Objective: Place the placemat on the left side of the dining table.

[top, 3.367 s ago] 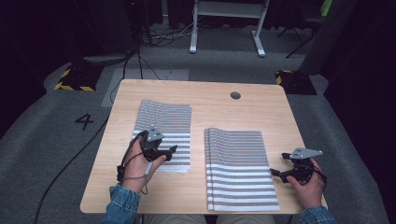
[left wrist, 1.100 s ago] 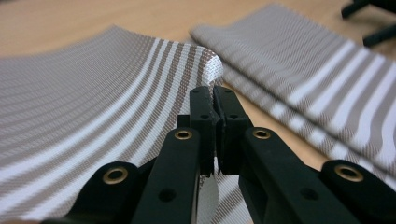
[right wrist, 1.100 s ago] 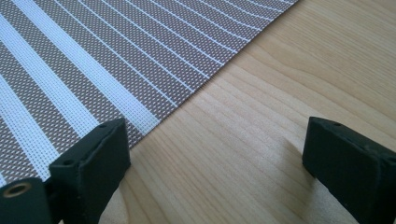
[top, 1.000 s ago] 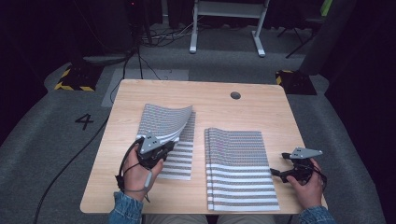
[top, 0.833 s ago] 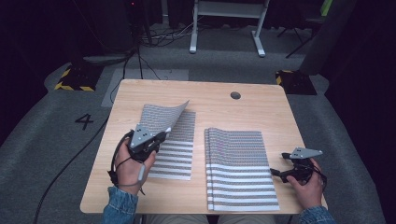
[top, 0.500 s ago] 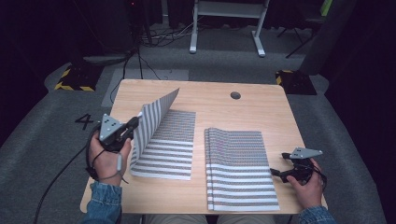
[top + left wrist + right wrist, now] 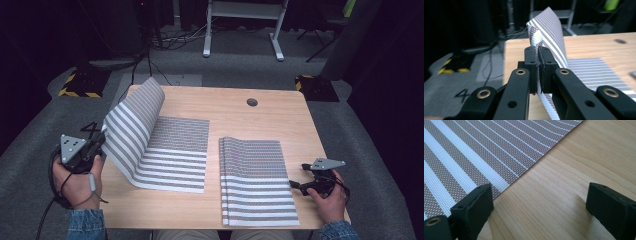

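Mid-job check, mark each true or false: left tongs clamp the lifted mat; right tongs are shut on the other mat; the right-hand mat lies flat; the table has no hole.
1. The left tongs clamp the lifted mat. True.
2. The right tongs are shut on the other mat. False: they are open over bare table, beside the mat's edge.
3. The right-hand mat lies flat. True.
4. The table has no hole. False: a round hole sits near its far edge.

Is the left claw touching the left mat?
Touching. In the left gripper view the left claw is shut on the left mat's edge, the weave pinched between its jaws; the high view shows that side lifted off the table.
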